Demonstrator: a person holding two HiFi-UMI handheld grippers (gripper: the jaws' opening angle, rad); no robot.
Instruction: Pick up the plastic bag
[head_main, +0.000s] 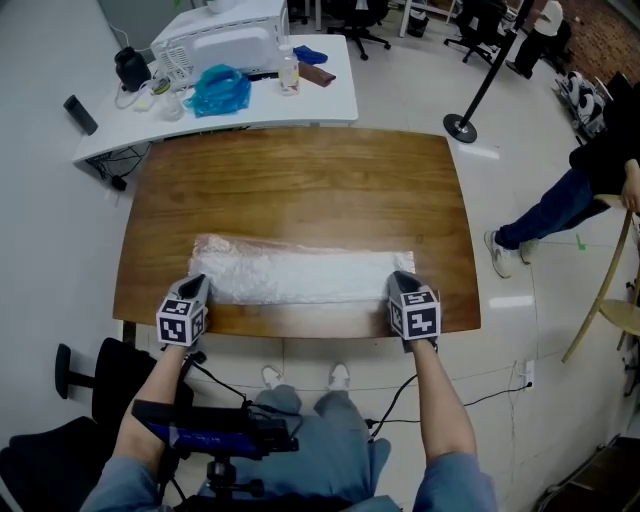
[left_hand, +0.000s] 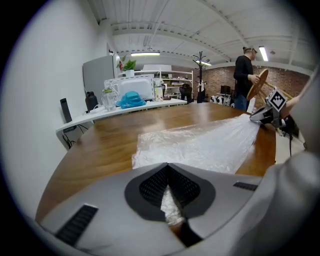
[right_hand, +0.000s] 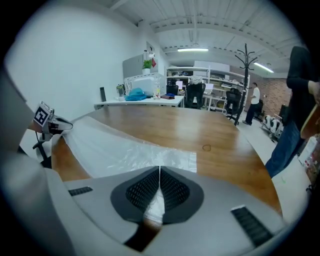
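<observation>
The head view takes in the whole wooden tabletop (head_main: 300, 190), with the plastic bag (head_main: 300, 275) stretched along its near edge. Only the gripper views show the grip: the left claw (left_hand: 169, 180) and the right claw (right_hand: 159, 176) are each pinched tight on one end of the bag. A person (head_main: 590, 190) stands off to the right, well apart.

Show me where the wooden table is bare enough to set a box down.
The far half of the table is bare, from the bag to the edge by the white desk. A narrow bare strip runs along the near edge, between the left claw and right claw, both shut on the bag. The white desk is crowded.
</observation>
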